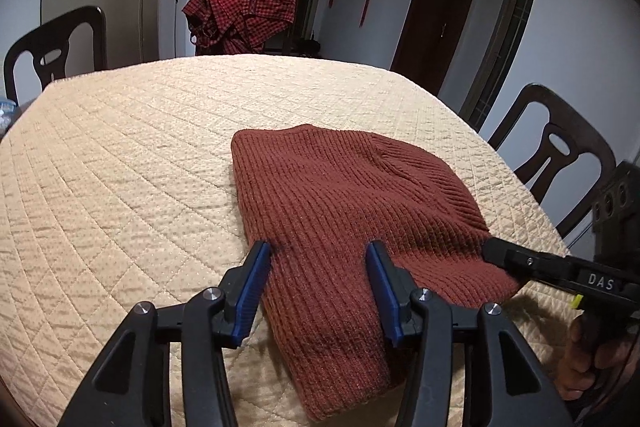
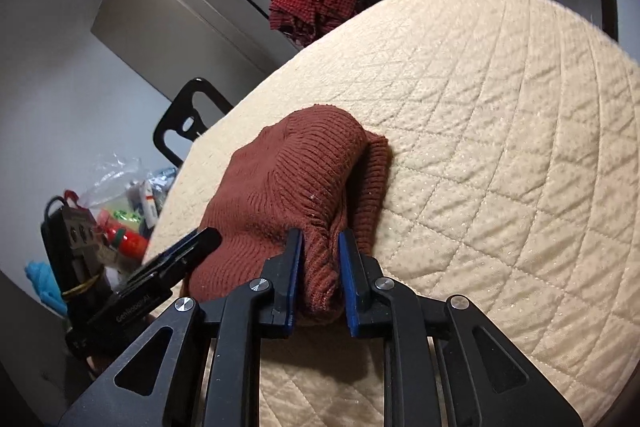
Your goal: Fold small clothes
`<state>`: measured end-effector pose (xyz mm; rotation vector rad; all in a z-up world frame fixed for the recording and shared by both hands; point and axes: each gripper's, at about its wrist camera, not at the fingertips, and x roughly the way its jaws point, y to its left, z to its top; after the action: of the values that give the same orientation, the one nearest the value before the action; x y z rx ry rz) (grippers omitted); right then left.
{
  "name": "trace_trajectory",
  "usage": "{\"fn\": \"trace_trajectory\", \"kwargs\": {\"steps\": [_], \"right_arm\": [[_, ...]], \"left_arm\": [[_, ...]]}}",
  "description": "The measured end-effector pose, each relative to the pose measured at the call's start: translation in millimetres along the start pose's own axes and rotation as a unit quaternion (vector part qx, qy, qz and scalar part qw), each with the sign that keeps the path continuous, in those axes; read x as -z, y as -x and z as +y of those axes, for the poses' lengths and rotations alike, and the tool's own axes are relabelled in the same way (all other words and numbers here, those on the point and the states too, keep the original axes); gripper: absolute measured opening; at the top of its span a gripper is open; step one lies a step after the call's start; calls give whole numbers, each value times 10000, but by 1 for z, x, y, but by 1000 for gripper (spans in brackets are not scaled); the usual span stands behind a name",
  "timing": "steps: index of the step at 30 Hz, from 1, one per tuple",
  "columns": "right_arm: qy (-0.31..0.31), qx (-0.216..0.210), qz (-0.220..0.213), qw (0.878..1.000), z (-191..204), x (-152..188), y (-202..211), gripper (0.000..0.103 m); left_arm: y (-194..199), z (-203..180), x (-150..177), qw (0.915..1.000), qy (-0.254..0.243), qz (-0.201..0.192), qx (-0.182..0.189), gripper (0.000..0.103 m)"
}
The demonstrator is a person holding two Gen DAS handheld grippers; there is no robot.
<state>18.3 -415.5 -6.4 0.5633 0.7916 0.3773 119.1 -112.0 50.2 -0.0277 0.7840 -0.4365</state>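
The rust-red knit hat (image 1: 352, 211) lies flat on the quilted table cover (image 1: 120, 167), its long axis running away from both grippers. The right gripper (image 2: 320, 243) is clamped on a bunched fold at the hat's near right edge. The left gripper (image 1: 318, 251) straddles the near left edge, its jaws apart around the knit and not squeezing it.

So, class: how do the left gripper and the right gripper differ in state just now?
The left gripper has its fingers spread wide, straddling the rust knit hat without pinching it; the right gripper has narrow-set fingers pinching a bunched fold of its edge. Both have blue pads and meet the hat's near side.
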Motion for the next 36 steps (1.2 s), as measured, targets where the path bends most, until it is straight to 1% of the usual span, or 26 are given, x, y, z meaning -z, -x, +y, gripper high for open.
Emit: {"fn": "trace_trajectory", "kwargs": {"steps": [3,7,9,11,12,15,16,18,20,22,23,24,25,26,27,28,30,33,36], "right_arm": [[174,118,-12,9998,7,0,1,19],[161,128,49,9998,6,-2,-2,19],[125,119,71,9998,6,-3,-1,22],[158,204,39,9997,9,-4,3,23],[206,260,-22,9994,11,-6,7,24],[381,437,-300,9979,20,-12,18,23],[445,446,-382,9973,23,-15,20,23],[600,405,-415,9965,30,-20,18,23],[812,408,-359,9952,38,-24,8,23],[948,371,-203,9946,41,-28,-8,23],[912,436,-96,9948,38,-31,-17,23],[872,533,19,9948,34,-33,-26,23],[886,629,106,9940,30,-34,-34,23],[914,778,110,9927,26,-35,-39,23],[921,904,114,9916,22,-35,-42,22],[896,833,101,9924,18,-35,-43,21],[984,853,90,9914,19,-34,-43,21],[1171,993,28,9881,24,-32,-46,21],[1089,890,36,9900,21,-33,-44,21]], "left_arm": [[0,-1,0,10000,-52,-16,-50,54],[-3,0,1,9999,-31,46,-98,59],[-2,2,1,9999,-9,78,-78,59],[2,3,-1,9999,-9,114,-35,59],[6,4,-3,10000,-2,90,-27,59],[19,9,-13,9998,42,-183,-117,59],[22,11,-18,9995,65,-268,-130,59],[22,10,-26,9993,59,-359,-105,59],[17,6,-32,9994,-15,-350,-79,59],[7,-2,-35,9994,-143,-304,-10,57],[1,-4,-34,9995,-211,-233,11,52],[-8,-6,-33,9996,-249,-103,17,50],[-19,-9,-30,9995,-282,91,46,50],[-27,-11,-25,9992,-354,185,-7,50],[-30,-15,-21,9986,-499,77,-146,50],[-31,-19,-18,9978,-621,23,-215,50],[-31,-21,-18,9975,-644,31,-279,51],[-32,-22,-18,9973,-658,62,-312,52],[-31,-22,-18,9973,-655,58,-322,52]]}}
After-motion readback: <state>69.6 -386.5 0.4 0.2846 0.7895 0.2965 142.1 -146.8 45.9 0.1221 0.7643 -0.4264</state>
